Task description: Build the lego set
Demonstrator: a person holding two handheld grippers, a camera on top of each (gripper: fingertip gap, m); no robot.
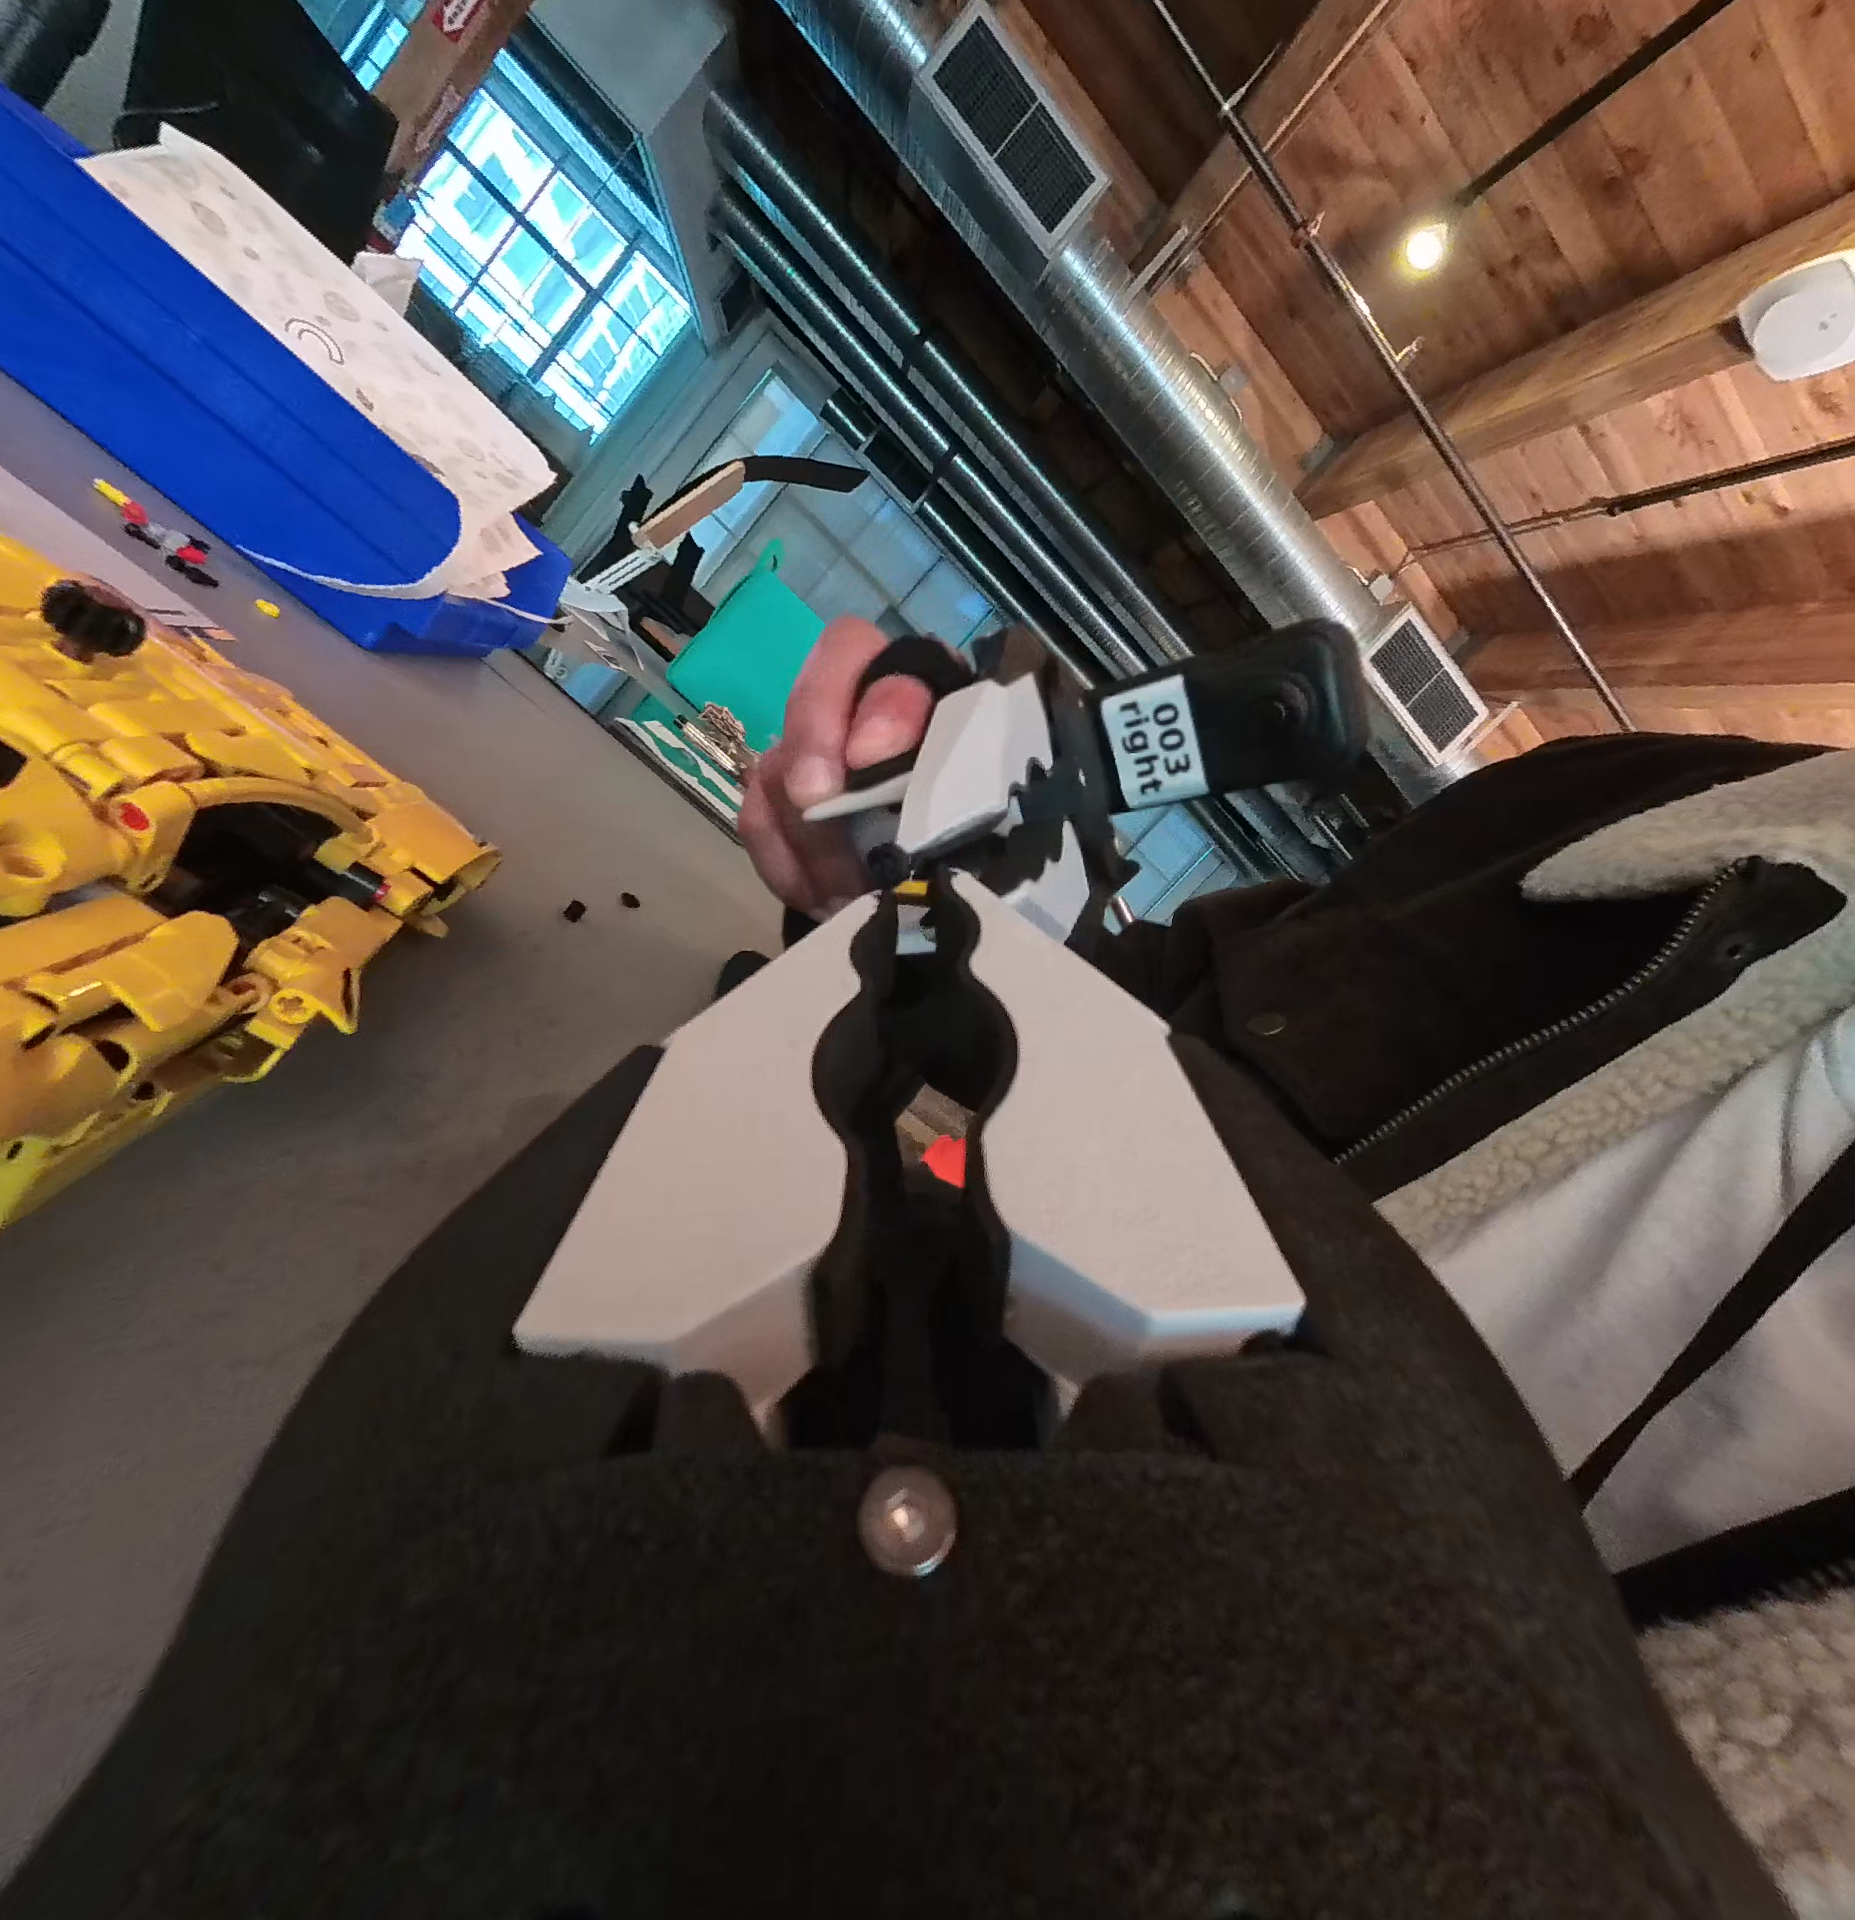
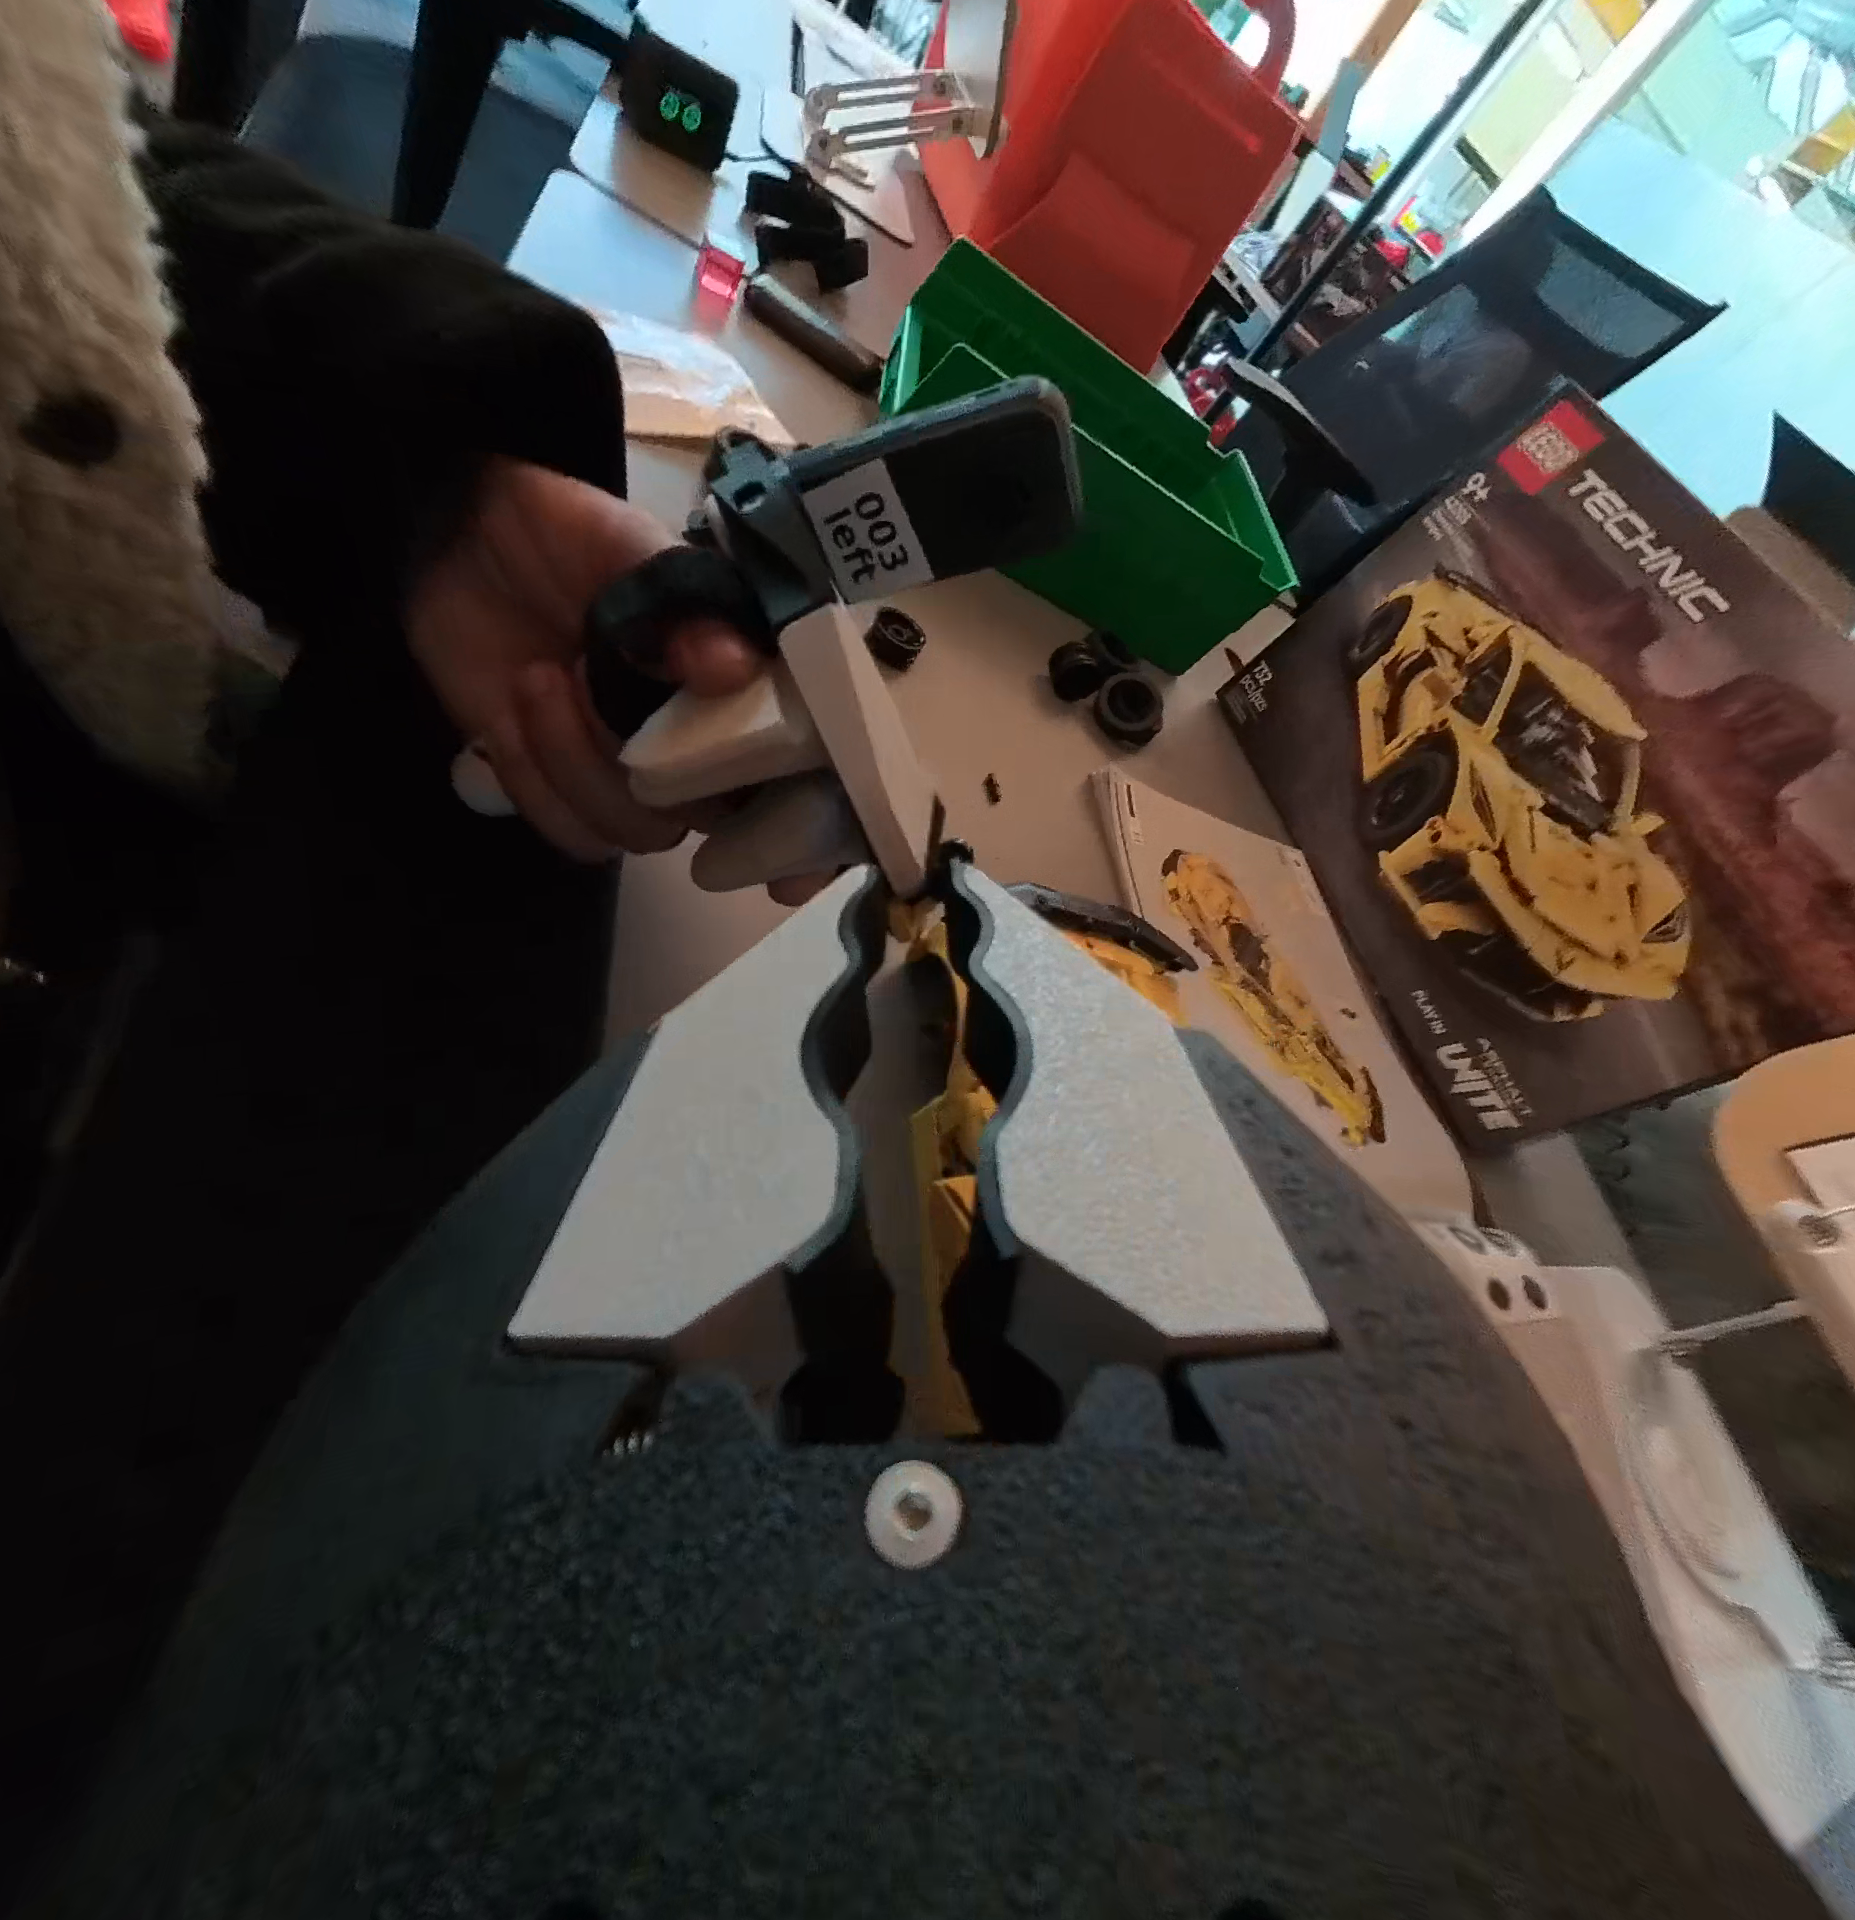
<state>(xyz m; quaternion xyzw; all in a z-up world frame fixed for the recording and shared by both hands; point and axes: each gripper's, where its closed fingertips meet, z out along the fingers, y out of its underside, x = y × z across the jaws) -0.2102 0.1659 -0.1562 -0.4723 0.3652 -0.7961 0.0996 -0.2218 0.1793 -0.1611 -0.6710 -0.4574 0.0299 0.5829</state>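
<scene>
A broad blue plastic bin [image 1: 175,343] rests on the grey surface [image 1: 403,1195], with a sheet of white printed paper [image 1: 310,312] draped over its top. Behind it stand tall multi-pane windows [image 1: 549,249]. Overhead, ribbed silver metal ducts [image 1: 1141,343] with white louvred vents [image 1: 1016,125] run beneath a ceiling of brown wooden planks [image 1: 1525,208], where a round lamp [image 1: 1424,247] glows beside a white box-shaped speaker [image 1: 1811,312]. In the right wrist view, a green plastic bin [image 2: 1110,499] sits near a larger red plastic bin [image 2: 1110,177], and a black mesh-backed office chair [image 2: 1525,312] stands behind them.
</scene>
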